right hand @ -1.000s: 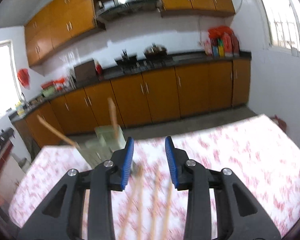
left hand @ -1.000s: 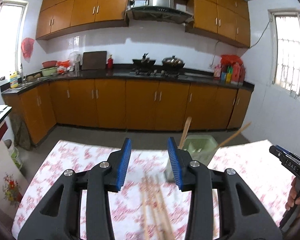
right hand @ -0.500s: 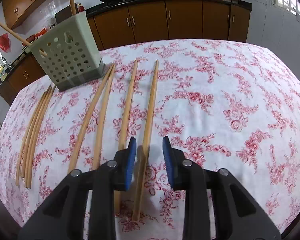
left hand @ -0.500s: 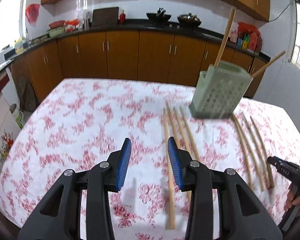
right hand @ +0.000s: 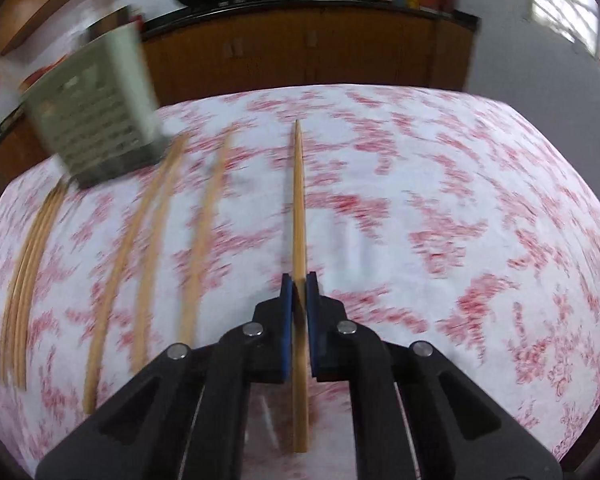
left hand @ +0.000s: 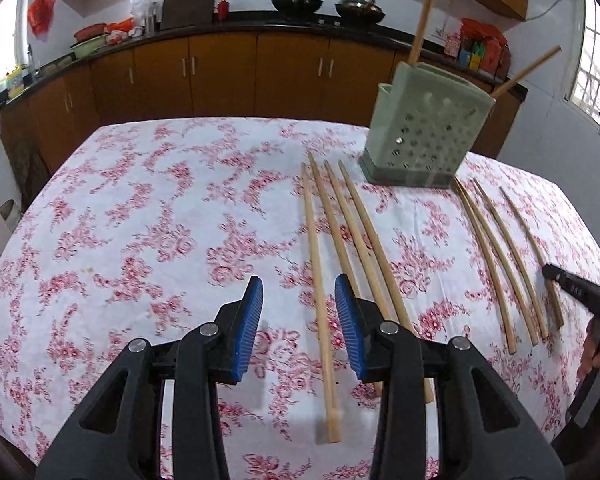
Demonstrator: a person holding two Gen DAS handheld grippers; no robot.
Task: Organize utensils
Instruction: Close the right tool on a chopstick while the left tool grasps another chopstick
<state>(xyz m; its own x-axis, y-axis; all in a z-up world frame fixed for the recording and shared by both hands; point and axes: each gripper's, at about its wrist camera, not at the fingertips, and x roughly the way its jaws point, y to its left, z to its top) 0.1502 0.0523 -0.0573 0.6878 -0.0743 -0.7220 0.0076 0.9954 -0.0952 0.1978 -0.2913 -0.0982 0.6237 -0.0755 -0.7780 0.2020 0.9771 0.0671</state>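
Your right gripper (right hand: 299,292) is clamped on a chopstick (right hand: 298,200) pointing to twelve o'clock. Lift level, then swing to the holder (right hand: 96,116) at ten o'clock. Left gripper (left hand: 299,312) hangs open over the tabletop (left hand: 140,220).

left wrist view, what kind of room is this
Most likely a home kitchen: brown cabinets run under a dark counter, woks sit on the stove, and a table with a floral cloth holds chopsticks beside a green utensil holder.
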